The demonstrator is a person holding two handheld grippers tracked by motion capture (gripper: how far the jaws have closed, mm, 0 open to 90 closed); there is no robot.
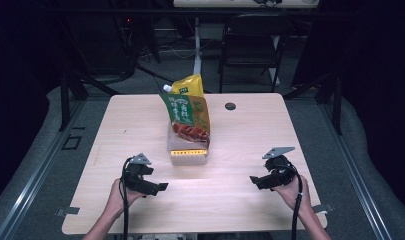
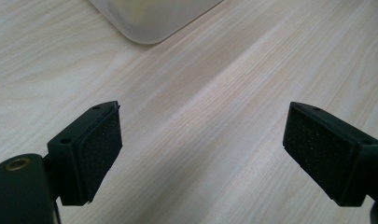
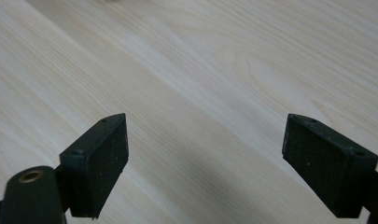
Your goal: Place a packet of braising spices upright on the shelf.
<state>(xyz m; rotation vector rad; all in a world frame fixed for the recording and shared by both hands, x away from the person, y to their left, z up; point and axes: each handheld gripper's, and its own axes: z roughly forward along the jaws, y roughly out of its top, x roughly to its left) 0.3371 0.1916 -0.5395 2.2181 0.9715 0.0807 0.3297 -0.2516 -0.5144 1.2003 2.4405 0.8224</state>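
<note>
Two grippers rest low over the near part of the desk [image 1: 140,125], the left gripper [image 1: 162,187] and the right gripper [image 1: 252,179] each with jaws spread wide and nothing between them, bare wood showing past the pads in both gripper views. The thing they face is a tall refill pouch [image 1: 189,112], yellow and green with a white spout at its upper left, standing in a pale translucent box [image 1: 188,156] near the middle of the desk, a little left of centre and well apart from both grippers; a rounded corner of that box [image 2: 149,21] shows at the top of the left gripper view. The pouch's long axis runs nearly upright, leaning back and away from the person, its printed face turned toward them. I'd say the risk is tipping: the pouch is top-heavy in a shallow box, so a push from one side alone could topple it or slide the box. A squeeze high on the soft body might also buckle it or force liquid toward the spout.
</note>
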